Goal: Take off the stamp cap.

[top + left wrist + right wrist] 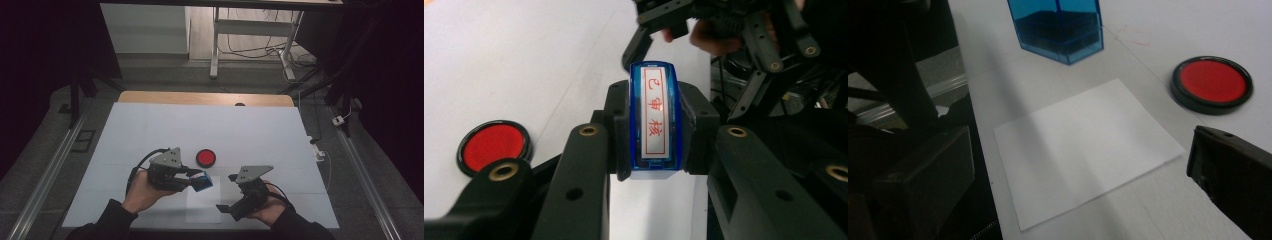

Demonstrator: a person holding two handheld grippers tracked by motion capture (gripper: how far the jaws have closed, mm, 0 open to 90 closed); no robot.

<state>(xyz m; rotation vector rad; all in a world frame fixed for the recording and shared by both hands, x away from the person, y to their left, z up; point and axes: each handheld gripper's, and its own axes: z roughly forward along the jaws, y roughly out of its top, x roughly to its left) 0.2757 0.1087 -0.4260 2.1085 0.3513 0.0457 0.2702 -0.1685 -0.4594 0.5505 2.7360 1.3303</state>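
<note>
A blue stamp [202, 181] is pinched between the jaws of the left gripper [196, 179], held above the tabletop [250, 130] just short of the red ink pad [205, 158]. Its printing face should be kept level and lowered squarely onto the white paper sheet [1088, 145]. At right, the jaws of the right gripper [231, 192] are spread, best used to pin the sheet.
</note>
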